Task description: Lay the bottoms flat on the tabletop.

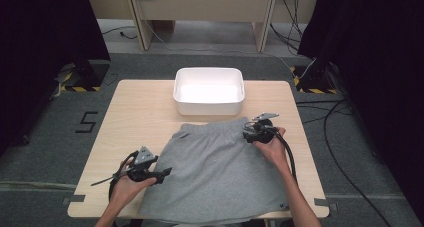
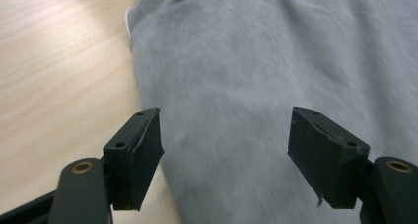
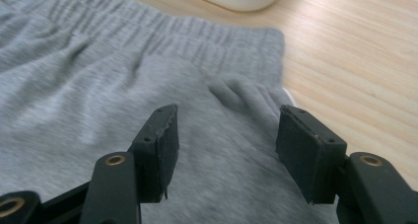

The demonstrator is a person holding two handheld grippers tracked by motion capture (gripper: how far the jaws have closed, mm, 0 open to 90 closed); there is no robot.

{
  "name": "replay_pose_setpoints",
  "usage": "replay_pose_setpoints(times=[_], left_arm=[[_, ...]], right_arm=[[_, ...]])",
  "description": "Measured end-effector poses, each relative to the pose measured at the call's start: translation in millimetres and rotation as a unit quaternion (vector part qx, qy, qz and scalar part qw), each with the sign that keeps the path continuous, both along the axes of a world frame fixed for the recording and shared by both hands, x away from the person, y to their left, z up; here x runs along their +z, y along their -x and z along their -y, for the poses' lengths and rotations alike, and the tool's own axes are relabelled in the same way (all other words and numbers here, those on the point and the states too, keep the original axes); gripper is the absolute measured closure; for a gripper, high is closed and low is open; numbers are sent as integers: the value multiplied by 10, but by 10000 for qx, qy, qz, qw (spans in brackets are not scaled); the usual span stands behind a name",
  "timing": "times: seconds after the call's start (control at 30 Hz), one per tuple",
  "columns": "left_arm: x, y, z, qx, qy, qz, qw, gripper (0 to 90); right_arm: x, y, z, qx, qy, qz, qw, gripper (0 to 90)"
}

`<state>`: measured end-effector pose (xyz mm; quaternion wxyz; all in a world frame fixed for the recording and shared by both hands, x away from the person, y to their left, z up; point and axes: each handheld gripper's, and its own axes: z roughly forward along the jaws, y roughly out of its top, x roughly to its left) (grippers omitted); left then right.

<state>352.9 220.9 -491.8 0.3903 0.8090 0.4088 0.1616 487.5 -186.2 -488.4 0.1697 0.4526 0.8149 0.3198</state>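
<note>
Bin (image 1: 209, 99) beyond grey shorts (image 1: 215, 172), table (image 1: 135, 117) — claws apart, nothing gripped

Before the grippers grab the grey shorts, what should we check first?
1. Grey shorts lie flat on the table: ok.
2. Left gripper open, nothing between the jaws: ok.
3. Right gripper open over the cloth near the waistband: ok.
4. White bin stands apart from the shorts: ok.
5. Pads touching the cloth: cannot tell.
</note>
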Motion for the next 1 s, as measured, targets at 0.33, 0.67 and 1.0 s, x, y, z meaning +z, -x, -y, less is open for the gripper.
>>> replay_pose_setpoints(times=[0.33,0.67,1.0], left_arm=[[-80,-468,318,6,316,-59,9995,316],[-236,-740,463,-55,234,-223,9995,318],[-229,-778,435,-145,-63,-88,9998,340]], right_arm=[[8,11,-64,152,-44,-24,9999,416],[-14,179,-40,319,-162,66,9993,408],[-121,244,-54,344,184,-88,9992,383]])
